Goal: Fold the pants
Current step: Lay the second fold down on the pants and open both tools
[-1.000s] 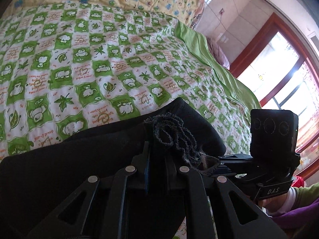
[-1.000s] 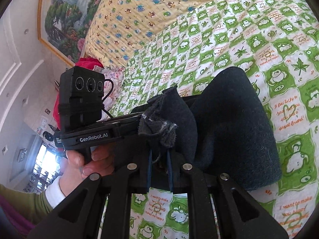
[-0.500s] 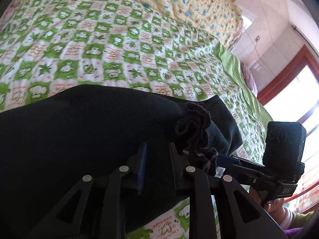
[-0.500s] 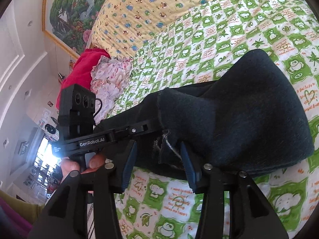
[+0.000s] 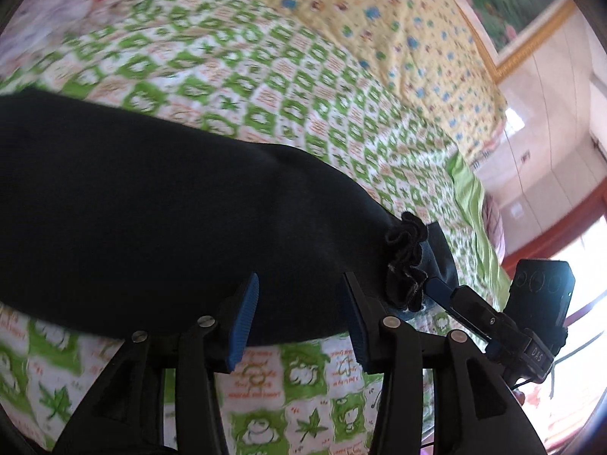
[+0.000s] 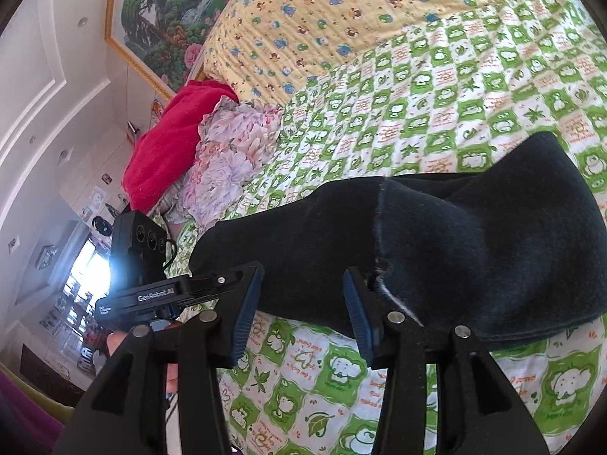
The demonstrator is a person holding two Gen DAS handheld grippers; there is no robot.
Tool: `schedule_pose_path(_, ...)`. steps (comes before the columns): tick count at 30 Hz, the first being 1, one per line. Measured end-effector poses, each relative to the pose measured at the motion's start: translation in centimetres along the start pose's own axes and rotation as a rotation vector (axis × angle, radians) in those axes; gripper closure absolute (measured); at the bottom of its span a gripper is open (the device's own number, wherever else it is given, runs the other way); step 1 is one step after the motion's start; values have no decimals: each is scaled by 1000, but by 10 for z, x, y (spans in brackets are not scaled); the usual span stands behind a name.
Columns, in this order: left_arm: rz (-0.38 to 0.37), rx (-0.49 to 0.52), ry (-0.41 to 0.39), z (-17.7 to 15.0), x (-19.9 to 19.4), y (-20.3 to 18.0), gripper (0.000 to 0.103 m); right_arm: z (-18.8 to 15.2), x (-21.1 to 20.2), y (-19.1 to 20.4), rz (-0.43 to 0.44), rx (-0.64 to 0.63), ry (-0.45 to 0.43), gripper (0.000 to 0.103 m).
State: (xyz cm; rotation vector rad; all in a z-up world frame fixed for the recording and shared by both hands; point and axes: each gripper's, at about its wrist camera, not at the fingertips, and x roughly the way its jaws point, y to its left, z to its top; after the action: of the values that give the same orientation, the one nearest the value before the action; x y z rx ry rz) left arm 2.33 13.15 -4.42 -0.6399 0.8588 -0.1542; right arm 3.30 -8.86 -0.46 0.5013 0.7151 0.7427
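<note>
The black pants [image 5: 159, 227] lie folded over on the green checked bed cover, also in the right wrist view [image 6: 455, 250]. A frayed hem [image 5: 406, 265] bunches at their right end. My left gripper [image 5: 299, 314] is open and empty, its blue pads at the pants' near edge. My right gripper [image 6: 299, 311] is open and empty at the near edge too, beside a frayed hem [image 6: 379, 265]. Each gripper shows in the other's view: the right one [image 5: 493, 322], the left one [image 6: 170, 292].
The green checked cover [image 6: 455, 87] spreads beyond the pants, with a yellow quilt [image 6: 341, 11] at the head. A red cloth [image 6: 167, 132] and a floral cloth [image 6: 227, 151] lie at the bed's left side. A window [image 5: 580, 273] is to the right.
Both grippers have opened and let go of the pants' hems. The pants have dropped flat onto the bed and both grippers have drawn back a little.
</note>
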Motion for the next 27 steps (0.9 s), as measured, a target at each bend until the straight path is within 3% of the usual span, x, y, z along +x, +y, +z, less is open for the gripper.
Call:
schedule_pose_path(2, 8, -34, -22, -4, -12, 8, 50, 1, 4, 5, 1, -16, 10, 56)
schedule_pose_path(17, 117, -201, -139, -35, -85, 69, 49, 13, 58, 51, 53, -145, 113, 54)
schedule_pose_path(27, 143, -306, -198, -41, -110, 105, 44, 26, 93, 80, 84, -210, 148, 50)
